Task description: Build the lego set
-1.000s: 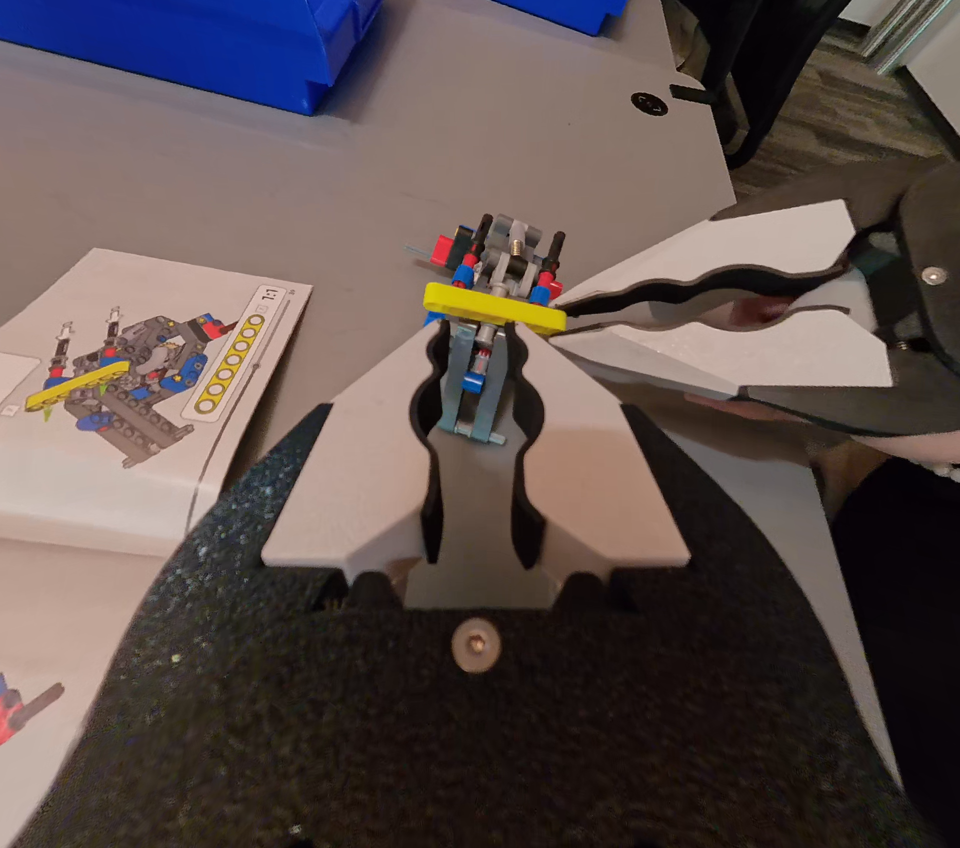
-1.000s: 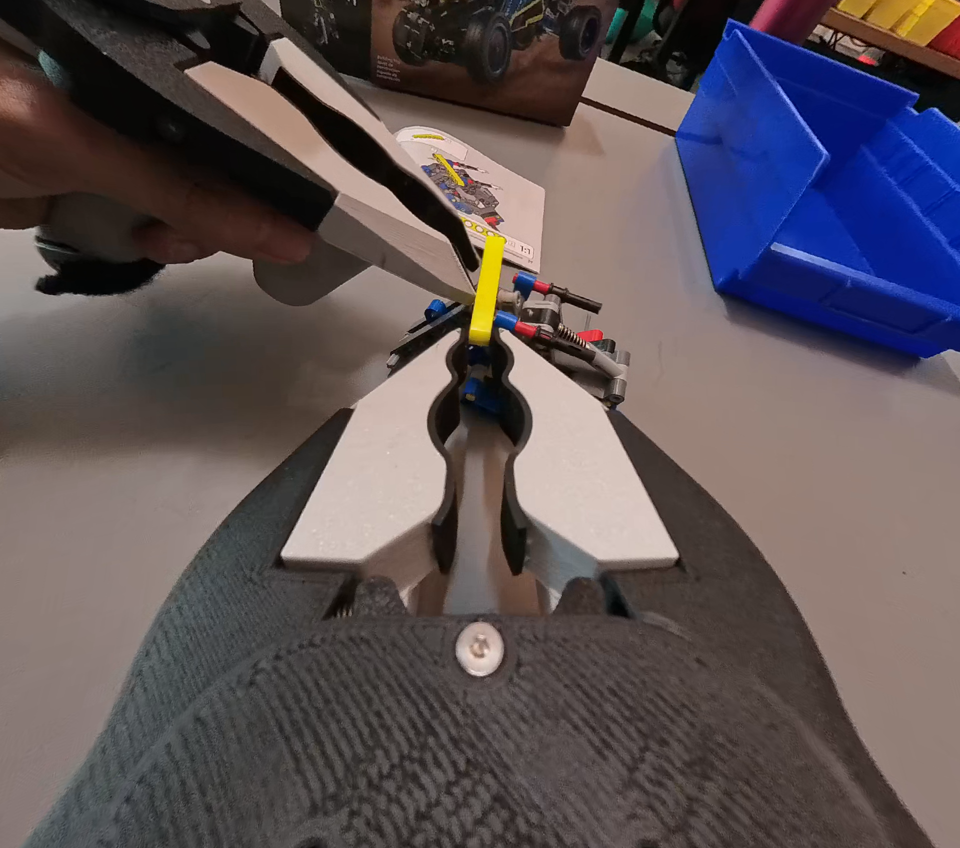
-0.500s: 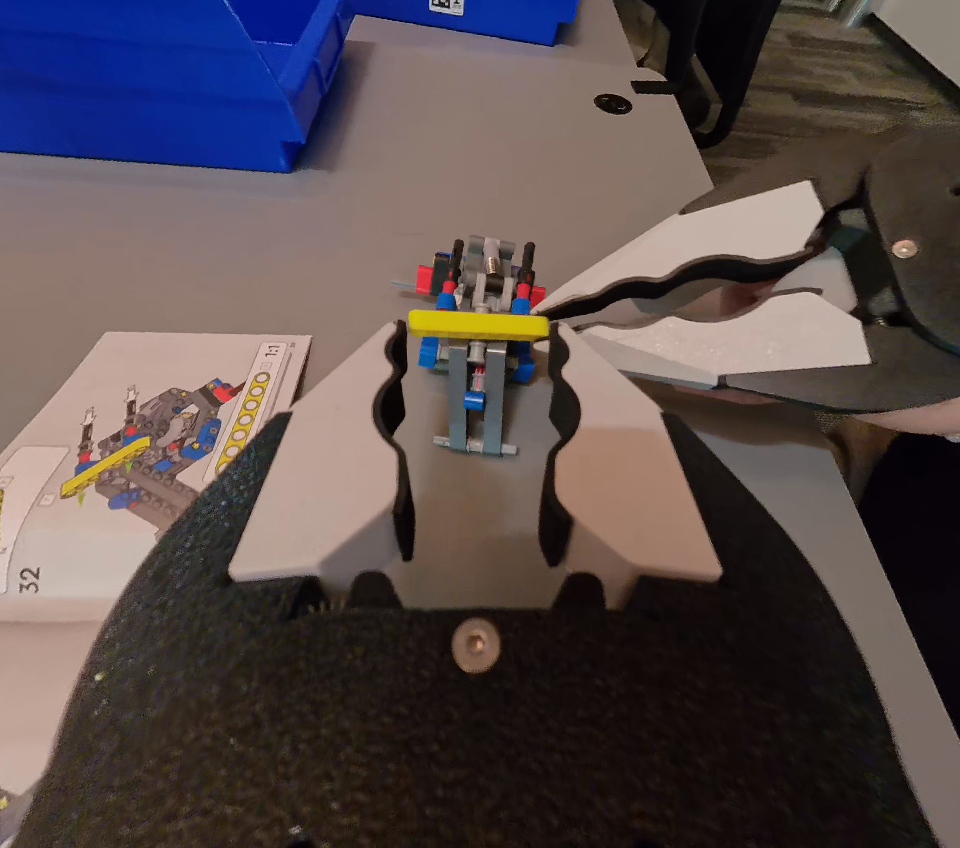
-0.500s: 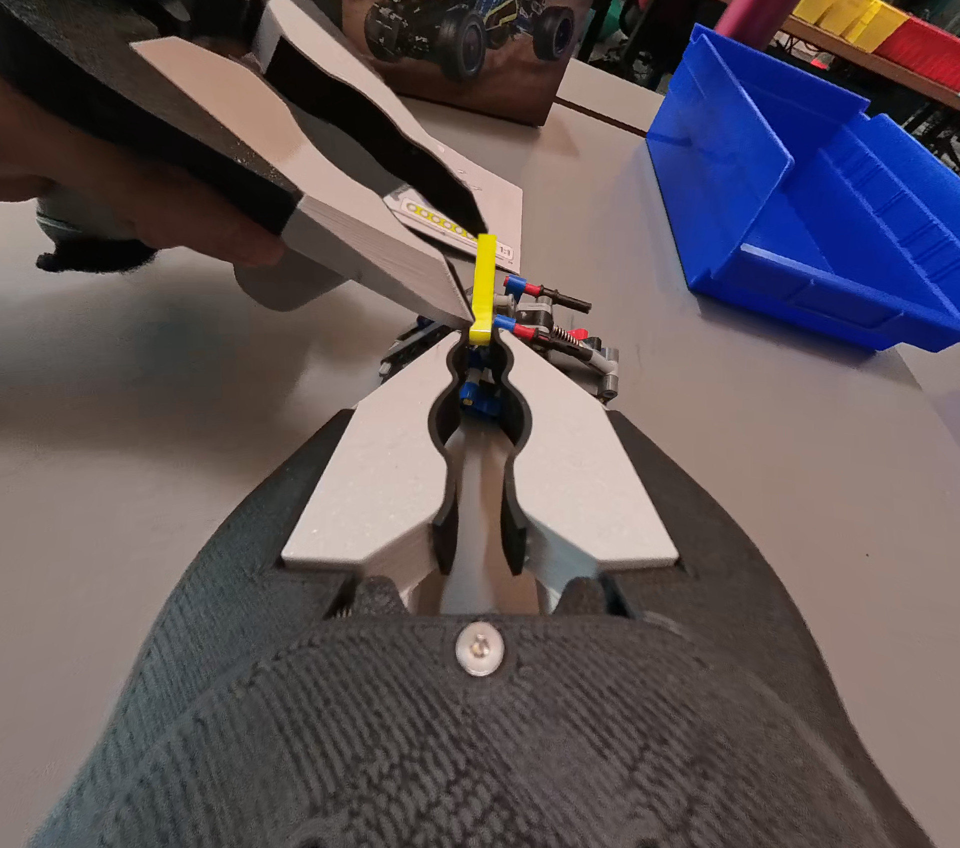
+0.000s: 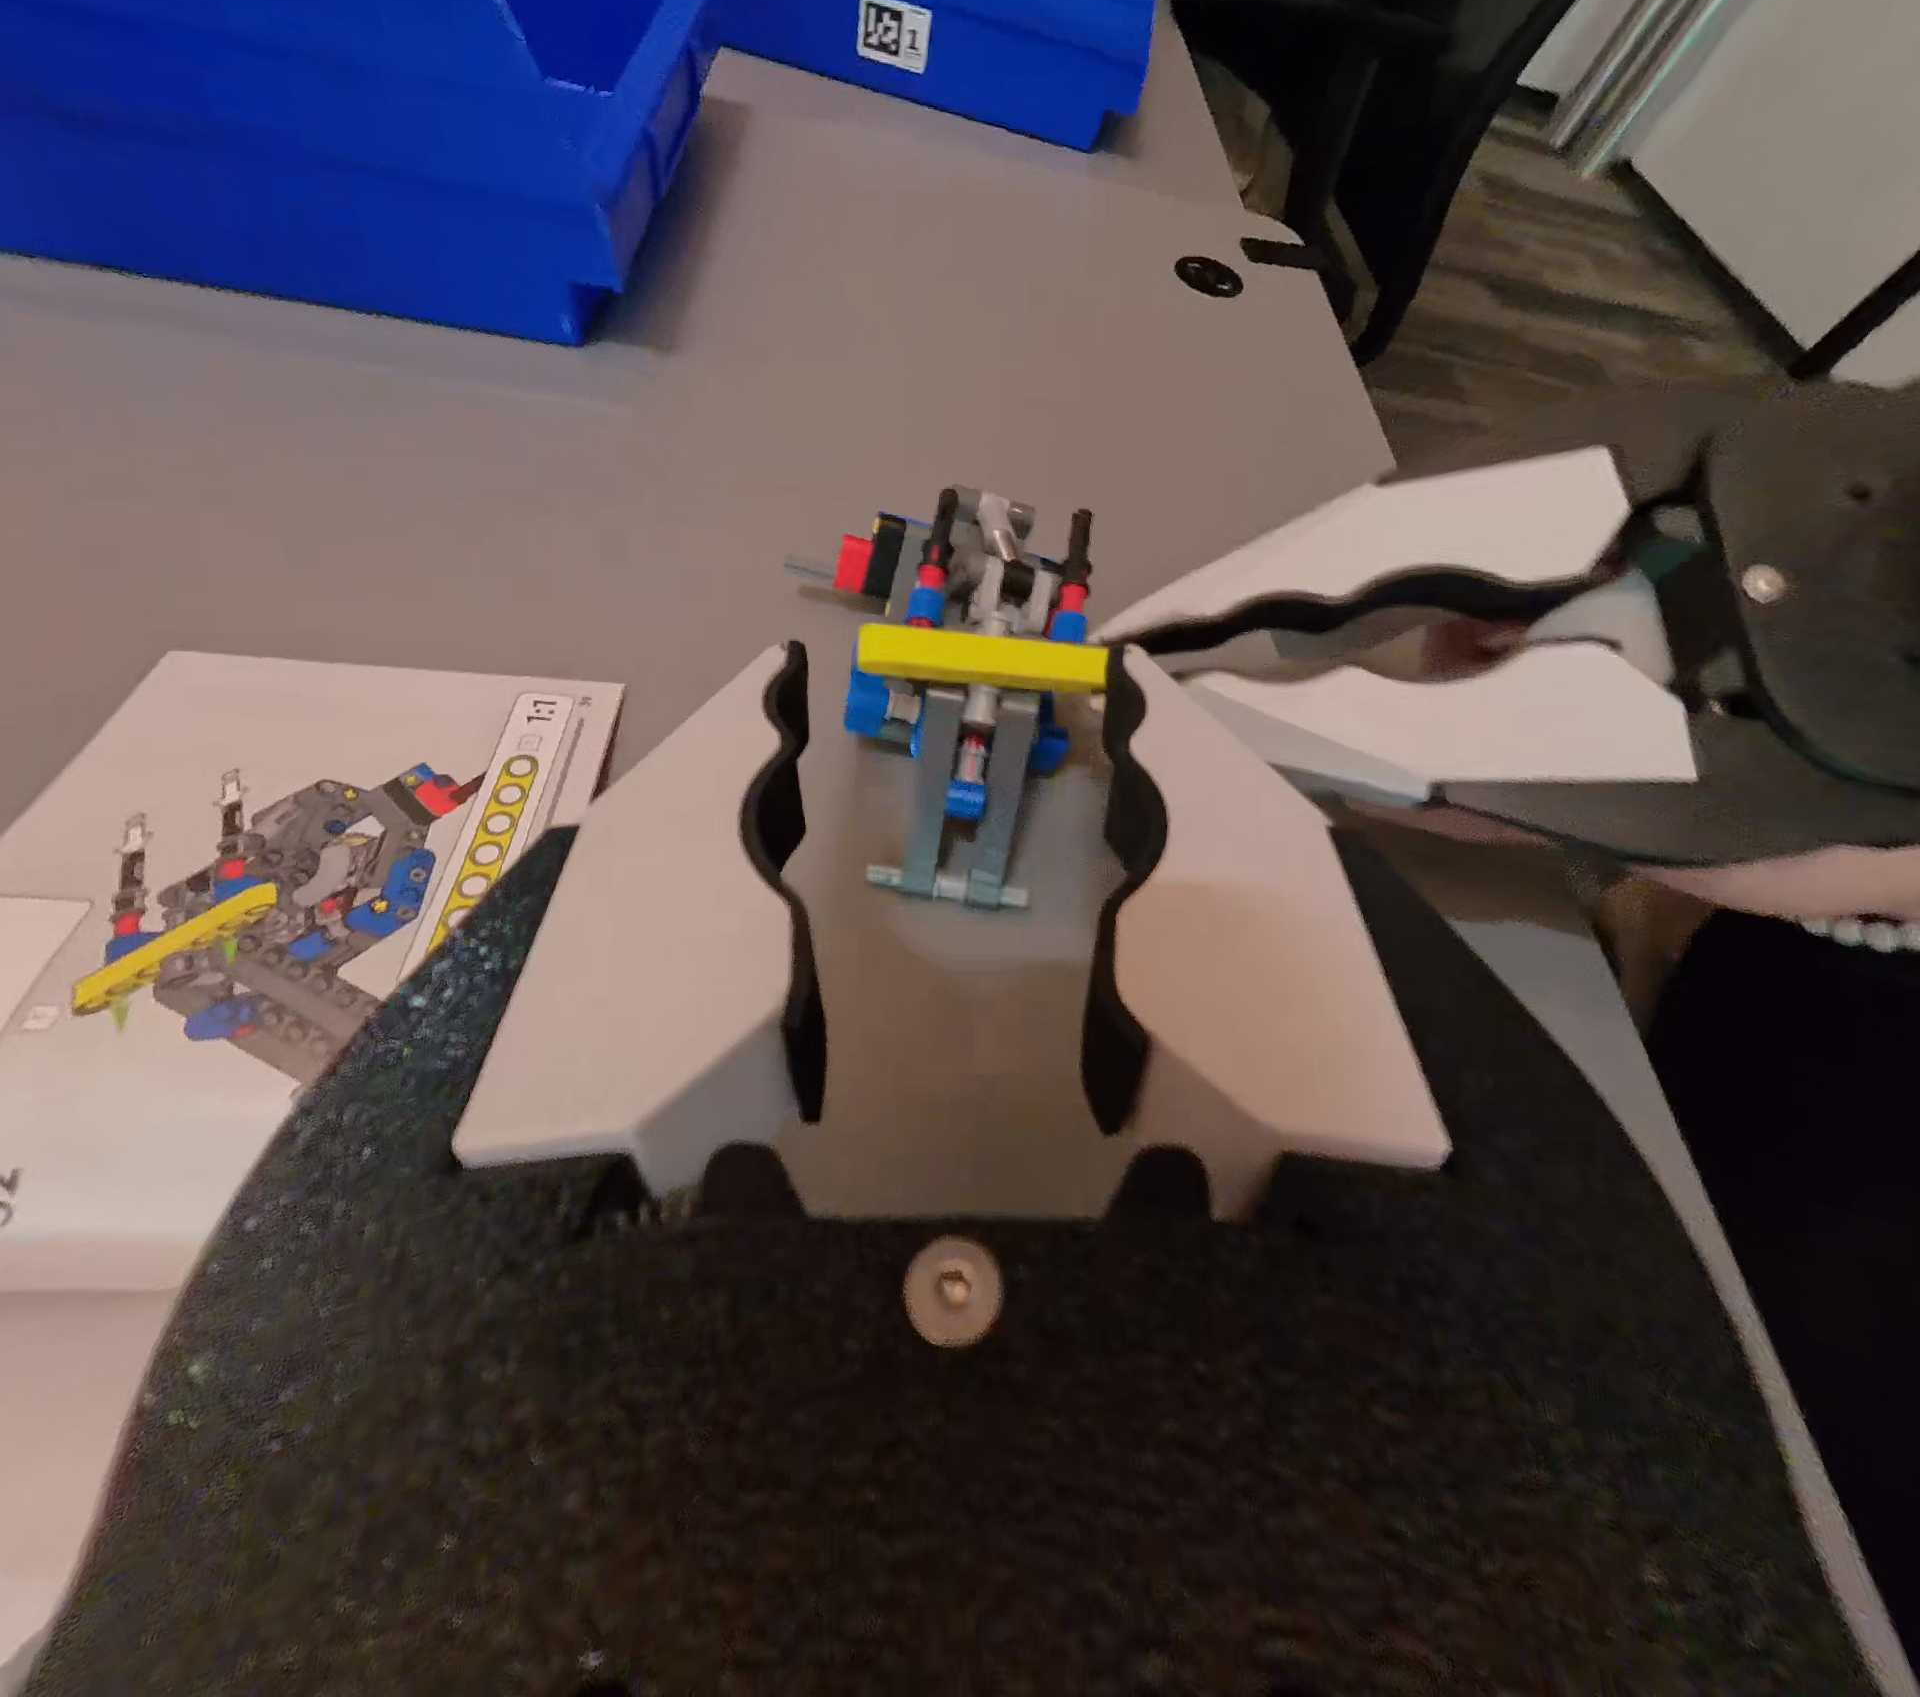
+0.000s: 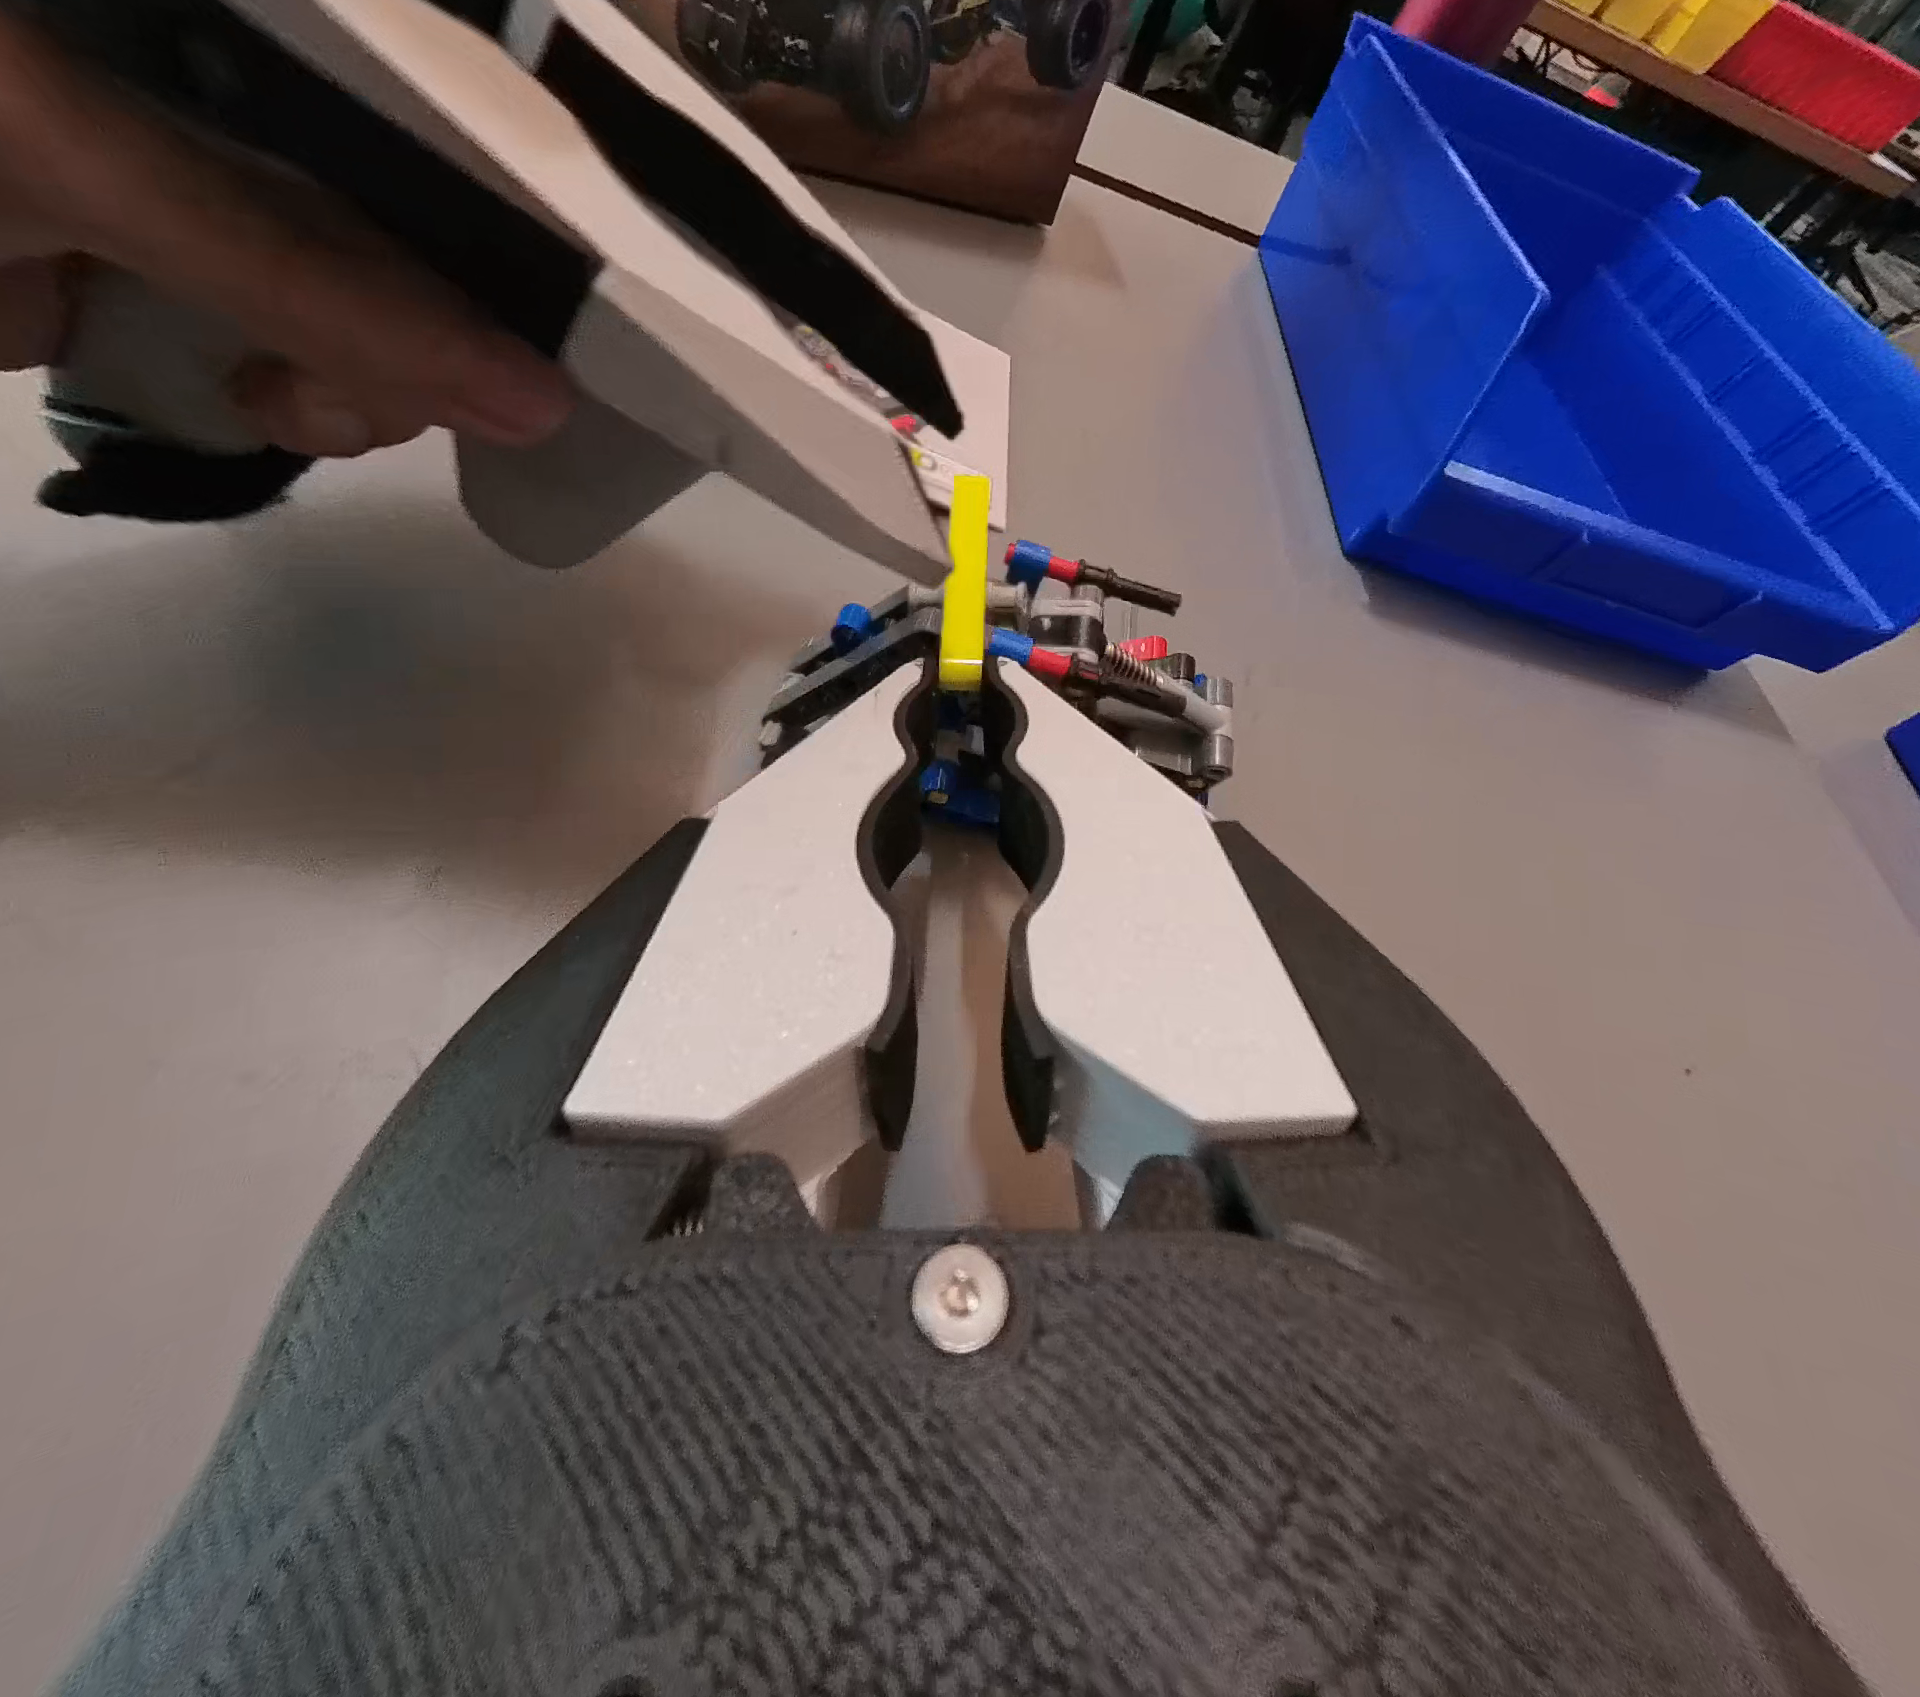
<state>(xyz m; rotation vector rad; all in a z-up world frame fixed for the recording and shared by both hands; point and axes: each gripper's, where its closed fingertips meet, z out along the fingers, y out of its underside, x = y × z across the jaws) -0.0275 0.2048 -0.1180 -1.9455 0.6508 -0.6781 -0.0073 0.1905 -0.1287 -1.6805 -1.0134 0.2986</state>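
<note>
small grey-blue-red plastic brick assembly [image 5: 977, 712] sitting on grey table [image 5: 416, 484] | right gripper [image 6: 961, 681] jaws pinching its flat yellow beam [image 6: 964, 577] end | left gripper [image 5: 956, 681] jaws wide, straddling

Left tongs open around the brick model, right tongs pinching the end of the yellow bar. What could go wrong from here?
1. The right tongs grip only the very end of the yellow bar; the hold may slip or twist the bar.
2. The open left tongs straddle the brick model with one finger right beside the bar's end, so a small shift might knock it.
3. The model stands on the gray table with only that one pinch on it; pulling may drag or tip it.
</note>
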